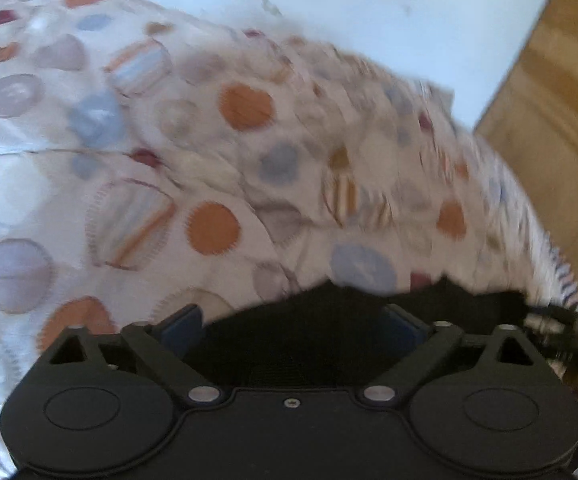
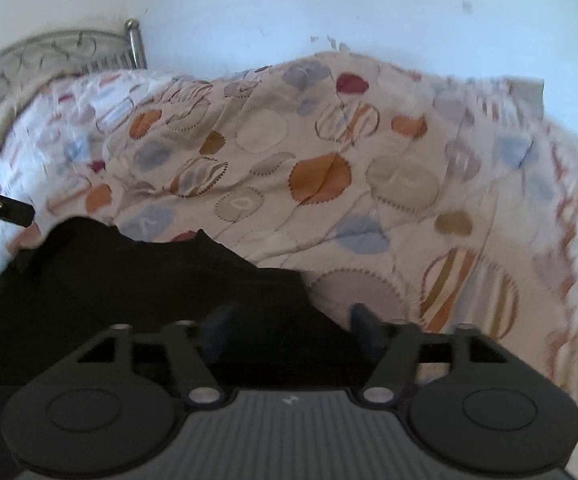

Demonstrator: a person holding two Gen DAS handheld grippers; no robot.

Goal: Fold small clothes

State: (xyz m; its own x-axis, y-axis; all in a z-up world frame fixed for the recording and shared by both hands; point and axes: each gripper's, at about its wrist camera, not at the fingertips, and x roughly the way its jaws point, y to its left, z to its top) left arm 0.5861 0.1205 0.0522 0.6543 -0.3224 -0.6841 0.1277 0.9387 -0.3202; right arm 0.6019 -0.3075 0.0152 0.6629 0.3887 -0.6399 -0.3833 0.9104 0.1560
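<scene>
A black garment (image 2: 137, 280) lies on a bed cover with coloured circles (image 2: 329, 168). In the right wrist view it fills the lower left and runs between my right gripper's (image 2: 293, 328) blue fingers (image 2: 365, 328), which stand wide apart. In the left wrist view the black garment (image 1: 297, 336) sits between my left gripper's (image 1: 293, 324) blue fingers (image 1: 181, 324), also wide apart; its cloth covers the fingertips. Whether either gripper pinches the cloth does not show. The picture is blurred by motion.
A white wall (image 2: 329, 8) stands behind the bed. A metal bed frame (image 2: 49, 56) is at the far left. A wooden floor (image 1: 561, 120) shows at the right past the bed's edge. Part of the other gripper (image 2: 1, 204) shows at the left edge.
</scene>
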